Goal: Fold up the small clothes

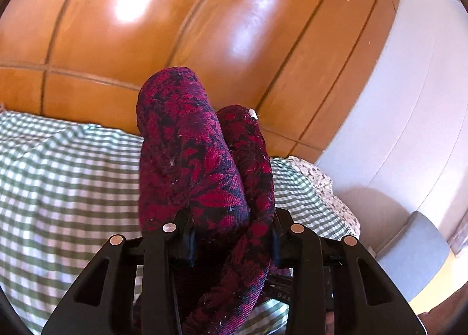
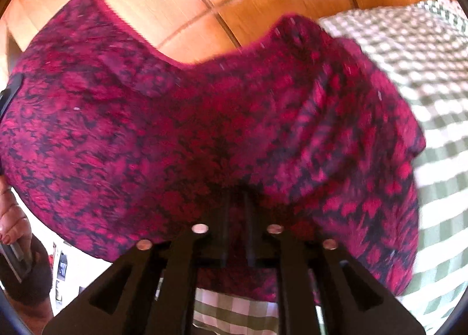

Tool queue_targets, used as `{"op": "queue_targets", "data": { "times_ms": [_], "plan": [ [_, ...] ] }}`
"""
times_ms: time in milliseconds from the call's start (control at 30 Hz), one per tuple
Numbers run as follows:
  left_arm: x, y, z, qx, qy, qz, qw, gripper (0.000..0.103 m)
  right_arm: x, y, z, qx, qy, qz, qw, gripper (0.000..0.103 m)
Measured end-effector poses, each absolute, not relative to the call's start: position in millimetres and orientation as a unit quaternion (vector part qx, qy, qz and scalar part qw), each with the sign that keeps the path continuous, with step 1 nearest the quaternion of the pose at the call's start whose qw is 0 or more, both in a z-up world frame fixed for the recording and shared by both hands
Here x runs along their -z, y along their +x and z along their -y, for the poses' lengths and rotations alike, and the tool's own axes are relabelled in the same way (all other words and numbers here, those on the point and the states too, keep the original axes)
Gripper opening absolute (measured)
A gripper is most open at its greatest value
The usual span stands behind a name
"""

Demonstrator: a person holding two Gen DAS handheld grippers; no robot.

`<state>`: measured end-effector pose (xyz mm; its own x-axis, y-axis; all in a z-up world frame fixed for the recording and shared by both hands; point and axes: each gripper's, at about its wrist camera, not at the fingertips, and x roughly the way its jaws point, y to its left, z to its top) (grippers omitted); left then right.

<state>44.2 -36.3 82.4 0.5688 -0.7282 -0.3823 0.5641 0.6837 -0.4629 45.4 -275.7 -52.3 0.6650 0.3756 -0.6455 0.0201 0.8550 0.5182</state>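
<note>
A red and black patterned knit garment [image 1: 193, 159] is held up off the bed. My left gripper [image 1: 232, 235] is shut on a bunched, rolled part of it that sticks up between the fingers. In the right wrist view the same garment [image 2: 204, 130] spreads wide across the frame, blurred. My right gripper [image 2: 237, 218] is shut on its lower edge, with cloth covering the fingertips. The left gripper's black edge [image 2: 11, 92] shows at the far left, at the garment's other end.
A green and white checked sheet [image 1: 64, 177] covers the bed below; it also shows in the right wrist view [image 2: 433, 101]. Glossy wooden wardrobe doors [image 1: 163, 22] stand behind. A white wall [image 1: 409, 118] and a floral cloth [image 1: 324, 183] are at the right. A person's hand [image 2: 14, 218] shows at the left.
</note>
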Motion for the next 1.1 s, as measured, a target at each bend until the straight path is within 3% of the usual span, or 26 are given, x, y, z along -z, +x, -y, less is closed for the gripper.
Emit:
{"op": "queue_targets", "data": {
  "times_ms": [167, 467, 533, 767, 867, 967, 1033, 1067, 1100],
  "plan": [
    [-82, 40, 67, 0.354, -0.147, -0.272, 0.883, 0.035, 47, 39, 299, -0.085, 0.272, -0.375, 0.882, 0.017],
    [-60, 23, 144, 0.356, -0.053, -0.256, 0.897, 0.035, 32, 34, 337, -0.061, 0.311, -0.341, 0.885, 0.021],
    [-46, 21, 162, 0.362, -0.030, -0.256, 0.896, 0.035, 27, 29, 354, -0.055, 0.332, -0.324, 0.884, 0.026],
    [8, 2, 220, 0.365, 0.078, -0.246, 0.894, 0.036, 11, 28, 397, -0.116, 0.423, -0.302, 0.846, 0.071],
    [23, -17, 237, 0.362, 0.139, -0.224, 0.894, 0.037, 16, 41, 407, -0.152, 0.476, -0.310, 0.809, 0.085],
    [34, -30, 245, 0.366, 0.182, -0.203, 0.890, 0.043, 22, 55, 414, -0.207, 0.540, -0.304, 0.757, 0.090],
    [39, -36, 251, 0.363, 0.211, -0.193, 0.887, 0.045, 15, 68, 410, -0.210, 0.519, -0.329, 0.760, 0.091],
    [40, -38, 251, 0.360, 0.216, -0.185, 0.889, 0.049, 7, 73, 403, -0.197, 0.485, -0.344, 0.779, 0.090],
    [40, -39, 249, 0.362, 0.218, -0.183, 0.888, 0.055, 1, 77, 398, -0.178, 0.454, -0.354, 0.798, 0.080]
  ]
}}
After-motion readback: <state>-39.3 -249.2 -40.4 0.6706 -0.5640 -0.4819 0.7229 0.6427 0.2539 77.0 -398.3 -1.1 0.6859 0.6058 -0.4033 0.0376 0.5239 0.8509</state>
